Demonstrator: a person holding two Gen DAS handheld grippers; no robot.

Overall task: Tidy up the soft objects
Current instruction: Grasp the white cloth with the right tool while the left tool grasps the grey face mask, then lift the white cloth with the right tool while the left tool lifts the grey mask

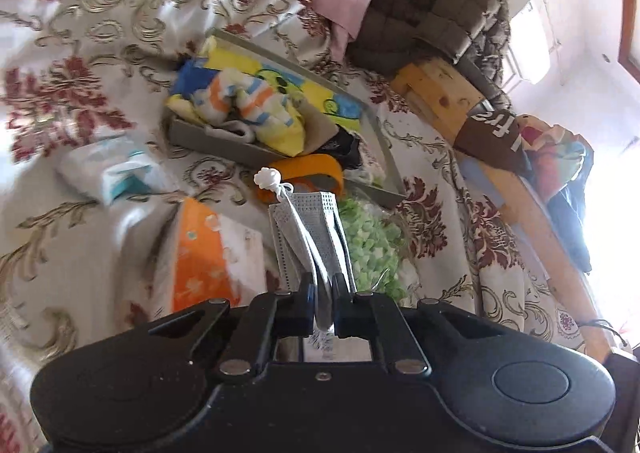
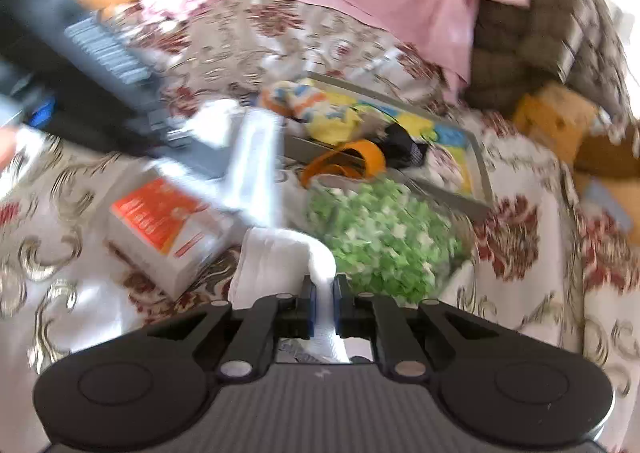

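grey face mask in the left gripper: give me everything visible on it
The grey face mask looks like thin nonwoven fabric, folded lengthwise into layers with dotted embossing along its edges. A pale ear strap runs along it, with a small white flower-shaped charm at the far end. The left gripper is shut on its near end, so it sticks out forward above the floral bedspread.

The left gripper (image 1: pixel 324 285) points forward and downward, its two black fingers drawn nearly together and clamped on a grey face mask (image 1: pixel 310 229) that sticks out ahead of them. The right gripper (image 2: pixel 324 287) is angled downward too, its blue-padded fingers (image 2: pixel 311 303) pinched on a white cloth (image 2: pixel 276 261). In the right wrist view the left gripper's dark body (image 2: pixel 100 65) reaches in from the upper left, blurred.
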